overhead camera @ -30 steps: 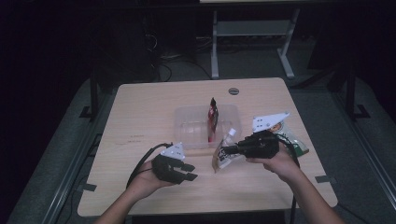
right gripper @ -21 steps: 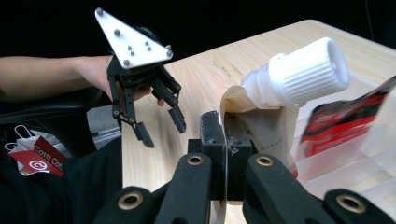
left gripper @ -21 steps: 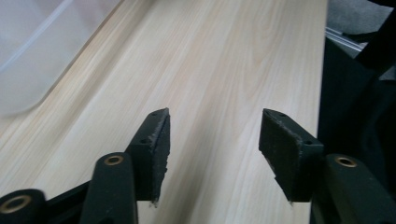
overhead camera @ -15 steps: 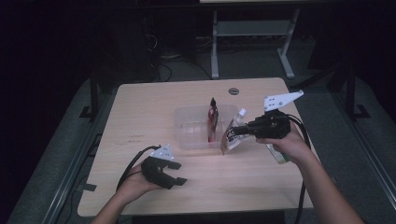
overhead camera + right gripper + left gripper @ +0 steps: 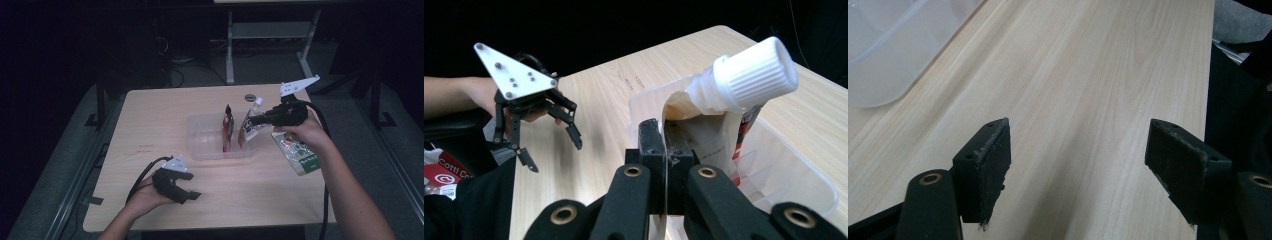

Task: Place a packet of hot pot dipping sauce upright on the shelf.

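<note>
My right gripper [image 5: 253, 120] is pinched tight on the flat edge of a spouted pouch [image 5: 249, 126] with a white screw cap [image 5: 756, 70], and a second ago that pouch was low over the table's near right part; now I have carried it up and across until it hangs at the right rim of the clear plastic bin [image 5: 200, 150], cap uppermost. That tells me the lift is done and the next thing is to lower the pouch into the bin beside the red pouch [image 5: 228, 131] already standing inside it. The green-and-white packet [image 5: 298, 155] lies on the table to the right of the bin, partly under my right forearm, so it looks to be next in line.

My left gripper [image 5: 184, 196] rests near the front edge of the table, left and forward of the bin, and its jaws have just been opening; they stand spread wide with nothing but bare wood between them, as the left gripper view shows, where a corner of the bin [image 5: 893, 55] sits off to the upper left.

Hard to judge: whether the pouch's bottom is already inside the bin wall or only over it, since my own jaws cover its lower part in the right gripper view. The printing on the pouch is too small to read, and the room beyond the table is dark
</note>
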